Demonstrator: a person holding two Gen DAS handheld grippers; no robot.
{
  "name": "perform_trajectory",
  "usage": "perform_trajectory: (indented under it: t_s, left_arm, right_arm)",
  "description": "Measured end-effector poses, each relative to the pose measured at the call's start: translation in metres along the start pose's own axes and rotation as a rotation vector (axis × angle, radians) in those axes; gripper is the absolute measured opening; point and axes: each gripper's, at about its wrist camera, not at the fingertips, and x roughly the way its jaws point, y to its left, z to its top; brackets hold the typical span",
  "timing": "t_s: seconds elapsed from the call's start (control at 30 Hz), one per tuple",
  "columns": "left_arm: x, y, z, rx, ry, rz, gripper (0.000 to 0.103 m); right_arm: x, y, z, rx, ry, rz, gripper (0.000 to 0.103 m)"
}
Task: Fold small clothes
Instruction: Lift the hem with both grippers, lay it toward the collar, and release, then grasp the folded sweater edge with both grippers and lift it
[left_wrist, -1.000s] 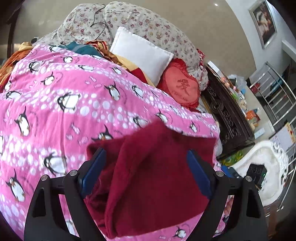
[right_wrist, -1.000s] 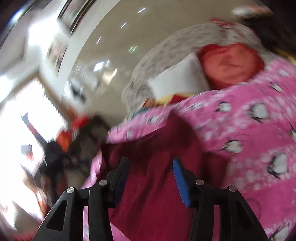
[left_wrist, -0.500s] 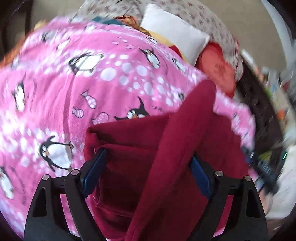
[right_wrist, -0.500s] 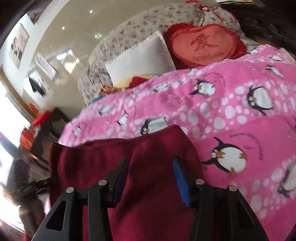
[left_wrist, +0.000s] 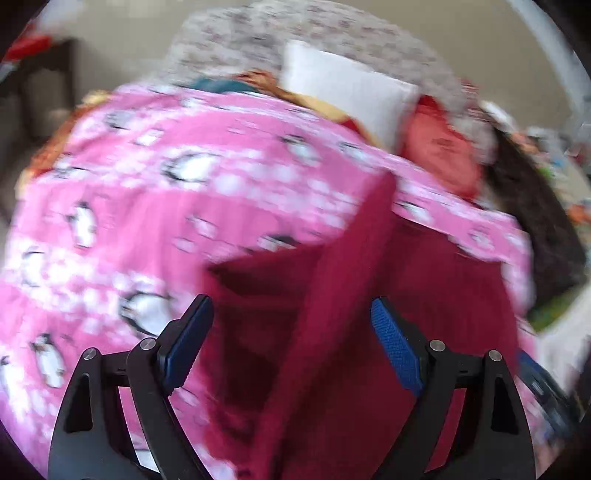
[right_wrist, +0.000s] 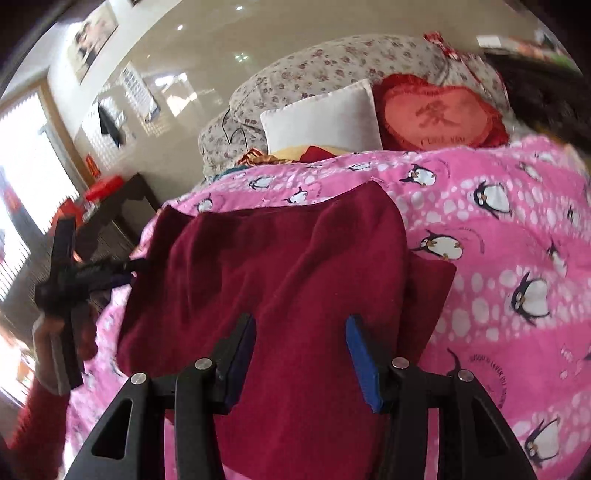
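A dark red fleece garment (right_wrist: 280, 273) lies folded over on a pink penguin blanket (right_wrist: 498, 229). In the right wrist view my right gripper (right_wrist: 301, 354) is open just above its near part, blue pads wide apart, nothing between them. The left gripper shows there too, at the garment's left edge (right_wrist: 66, 273), held in a red-sleeved hand. In the blurred left wrist view the garment (left_wrist: 332, 332) has a raised fold running up its middle. My left gripper (left_wrist: 291, 347) is open above it, on the pink blanket (left_wrist: 147, 206).
At the head of the bed stand a white pillow (right_wrist: 325, 118), a red heart cushion (right_wrist: 439, 114) and a floral quilt (right_wrist: 332, 59). A dark wooden table (right_wrist: 122, 206) stands at the left. Dark furniture (left_wrist: 535, 229) borders the bed's right side.
The garment's flap has been laid over, so it lies folded. The left gripper has pulled back and swung, blurring its view. The right gripper has drawn back slightly, still open.
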Motion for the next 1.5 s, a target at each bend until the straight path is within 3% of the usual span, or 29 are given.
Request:
perform_trajectory:
  t_s: [0.07, 0.13, 0.17, 0.23, 0.33, 0.43, 0.57, 0.67, 0.8, 0.87, 1.1, 1.5]
  left_arm:
    - [0.017, 0.016, 0.007, -0.051, -0.022, 0.125, 0.087]
    - [0.036, 0.036, 0.009, -0.112, 0.029, 0.095, 0.089]
    - [0.044, 0.046, 0.007, -0.163, 0.063, 0.034, 0.089]
    - [0.042, 0.051, 0.005, -0.182, 0.057, -0.006, 0.089]
    - [0.025, 0.048, -0.001, -0.143, 0.052, -0.012, 0.088]
    - [-0.005, 0.044, -0.017, -0.104, 0.031, -0.065, 0.088]
    - [-0.038, 0.034, -0.043, -0.038, -0.011, -0.081, 0.088]
    - [-0.041, 0.027, -0.059, -0.005, -0.008, -0.078, 0.088]
    - [-0.042, 0.027, -0.076, 0.013, 0.002, -0.045, 0.088]
    - [-0.043, 0.029, -0.082, 0.017, 0.002, -0.036, 0.088]
    - [-0.056, 0.026, -0.092, 0.054, -0.049, -0.001, 0.088]
    - [-0.056, 0.032, -0.098, 0.033, -0.028, -0.022, 0.088]
  right_arm:
    - [0.006, -0.003, -0.003, -0.013, 0.005, -0.017, 0.049]
    - [0.014, -0.013, -0.007, 0.002, 0.003, -0.06, 0.049]
    - [0.018, -0.018, -0.007, 0.019, 0.007, -0.063, 0.049]
    - [0.02, -0.024, -0.007, 0.047, 0.004, -0.041, 0.049]
    - [0.003, -0.016, -0.006, 0.039, -0.011, -0.046, 0.049]
    - [-0.021, -0.007, -0.011, 0.027, -0.053, -0.026, 0.049]
    - [-0.01, 0.002, -0.033, -0.012, 0.032, -0.024, 0.049]
    - [0.013, -0.006, -0.044, -0.005, 0.066, -0.066, 0.049]
    - [-0.01, 0.0, -0.039, 0.016, 0.024, -0.034, 0.053]
    - [-0.024, 0.0, -0.041, 0.027, 0.001, -0.015, 0.062]
    - [-0.042, 0.004, -0.058, 0.037, 0.019, -0.004, 0.063]
    - [-0.049, -0.012, -0.063, 0.094, 0.007, -0.02, 0.067]
